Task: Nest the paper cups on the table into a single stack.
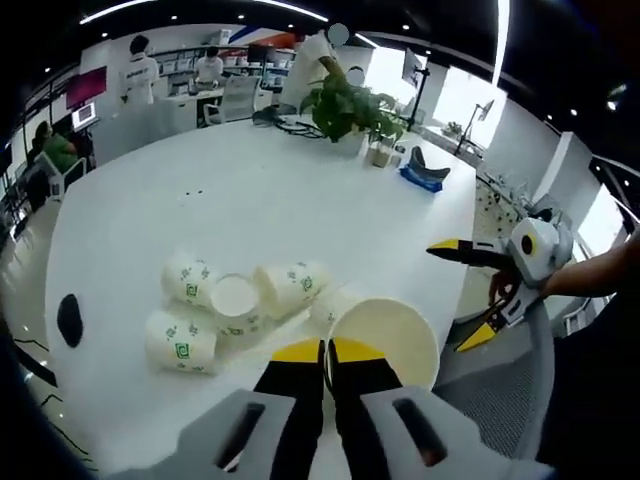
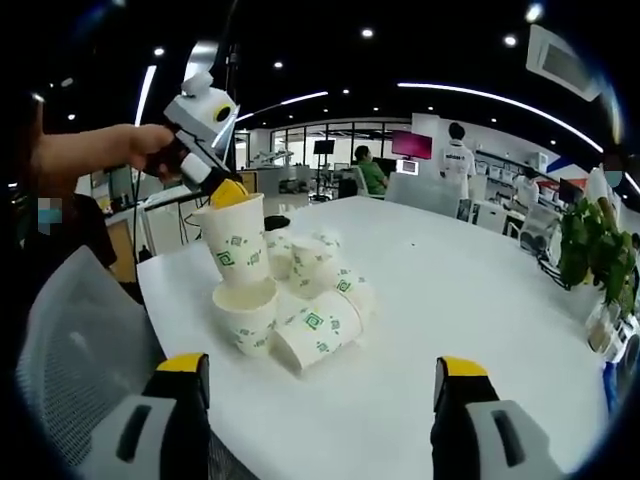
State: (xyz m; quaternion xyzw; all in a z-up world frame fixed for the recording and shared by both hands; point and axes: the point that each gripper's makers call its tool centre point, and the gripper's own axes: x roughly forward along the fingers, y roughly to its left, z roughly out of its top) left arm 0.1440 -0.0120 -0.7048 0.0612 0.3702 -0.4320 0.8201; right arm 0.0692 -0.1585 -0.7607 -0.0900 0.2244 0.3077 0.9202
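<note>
the left gripper (image 1: pixel 327 352) has its yellow-tipped jaws pressed together on the rim of a white paper cup with green print, the held cup (image 1: pixel 388 338), whose open mouth faces the camera in the left gripper view. in the right gripper view the same gripper (image 2: pixel 228 192) comes in from the upper left, held by a person's hand (image 2: pixel 95 155), and the held cup (image 2: pixel 237 240) hangs upright, lifted clear of the white table (image 2: pixel 450 290) and just above the pile.

the rest of the paper cups sit in a loose cluster near the table's edge. one upright cup (image 2: pixel 247 313) stands with its mouth up directly below the held cup. a tipped cup (image 2: pixel 318 330) lies on its side just beside it, and several more cups (image 2: pixel 318 257) crowd together behind them, some lying over. in the left gripper view the cluster (image 1: pixel 235 305) lies just beyond the held cup.

the right gripper (image 2: pixel 325 385) has its jaws spread wide apart and holds nothing, hovering near the table edge short of the pile. in the left gripper view it (image 1: pixel 470 295) shows at the right, jaws parted, beside the table.

potted plants (image 1: pixel 350 112) stand at the far side of the table, with a blue object (image 1: pixel 425 172) nearby. people (image 1: pixel 140 70) stand at desks in the background.
</note>
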